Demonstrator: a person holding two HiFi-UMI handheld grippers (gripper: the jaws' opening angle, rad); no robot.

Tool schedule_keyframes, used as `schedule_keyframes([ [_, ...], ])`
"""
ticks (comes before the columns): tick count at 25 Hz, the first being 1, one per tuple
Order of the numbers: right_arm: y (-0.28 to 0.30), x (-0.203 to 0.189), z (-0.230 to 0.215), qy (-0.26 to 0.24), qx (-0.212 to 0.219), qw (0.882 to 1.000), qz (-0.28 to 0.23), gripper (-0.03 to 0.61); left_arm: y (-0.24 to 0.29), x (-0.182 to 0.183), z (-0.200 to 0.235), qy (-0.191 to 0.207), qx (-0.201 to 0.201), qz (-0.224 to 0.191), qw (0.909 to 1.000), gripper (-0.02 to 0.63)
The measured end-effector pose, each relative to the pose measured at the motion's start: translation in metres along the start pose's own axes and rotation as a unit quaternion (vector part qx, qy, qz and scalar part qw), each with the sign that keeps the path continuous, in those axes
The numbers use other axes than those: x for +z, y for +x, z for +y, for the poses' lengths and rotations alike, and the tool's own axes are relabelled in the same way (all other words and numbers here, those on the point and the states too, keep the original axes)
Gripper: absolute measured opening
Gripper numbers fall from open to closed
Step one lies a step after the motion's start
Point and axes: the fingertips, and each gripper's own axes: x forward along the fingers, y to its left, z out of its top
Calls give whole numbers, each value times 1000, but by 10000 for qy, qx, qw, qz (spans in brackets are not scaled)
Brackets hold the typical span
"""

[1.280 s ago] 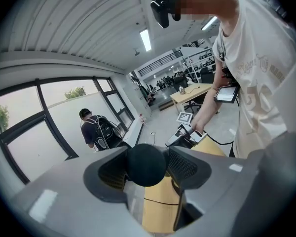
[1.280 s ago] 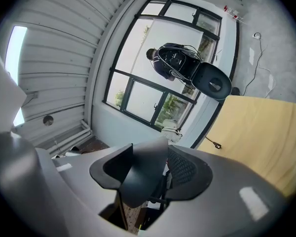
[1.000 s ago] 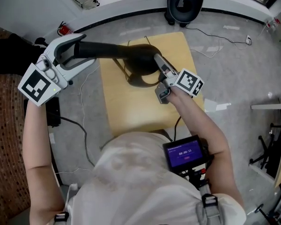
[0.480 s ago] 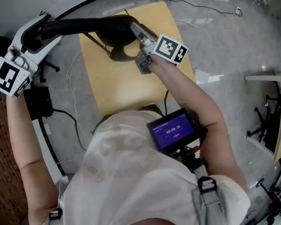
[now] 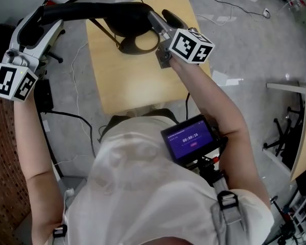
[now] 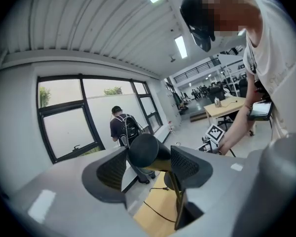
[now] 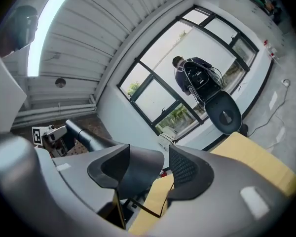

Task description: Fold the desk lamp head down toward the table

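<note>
A black desk lamp stands on the small yellow table (image 5: 127,86). Its ring base (image 5: 140,44) rests on the tabletop. Its long arm (image 5: 86,9) runs about level to the left from the dark head (image 5: 125,22). My left gripper (image 5: 48,17) straddles the arm's far end (image 6: 143,151). Its jaws are opening, with the round tube between them and close to both pads. My right gripper (image 5: 160,15) is at the lamp head (image 7: 138,174). Its jaws are opening too, and a gap shows between the head and one pad.
A person with a backpack (image 6: 123,127) stands by the windows, near a black office chair (image 7: 224,112). Cables (image 5: 76,121) trail over the grey floor left of the table. A small purple screen (image 5: 188,137) hangs on my chest. Another desk edge (image 5: 303,116) is at the right.
The right gripper has rolled, turning its marker cube. The left gripper has shifted a little at the arm's end. The lamp arm still lies about level between the two.
</note>
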Motion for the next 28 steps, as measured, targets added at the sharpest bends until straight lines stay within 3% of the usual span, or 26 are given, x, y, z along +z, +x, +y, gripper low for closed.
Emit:
schedule_keyframes([
  [5, -4, 6, 7, -527, 122, 9985, -45, 229, -11, -31, -4, -548, 390, -188, 9976, 242],
  [12, -7, 21, 22, -1369, 63, 9905, 90, 119, -10, -70, -39, -1094, 439, -414, 9922, 100],
  [16, -31, 7, 50, -1726, 130, 9844, 320, 73, -45, -89, -71, -1507, 517, -542, 9857, 18],
  [20, -68, -9, 67, -1837, 188, 9811, 573, 12, -73, -109, -107, -1981, 632, -506, 9768, 5],
  [28, -111, -49, 107, -1947, 322, 9761, 911, 12, -123, -153, -145, -2679, 788, -492, 9590, 2],
])
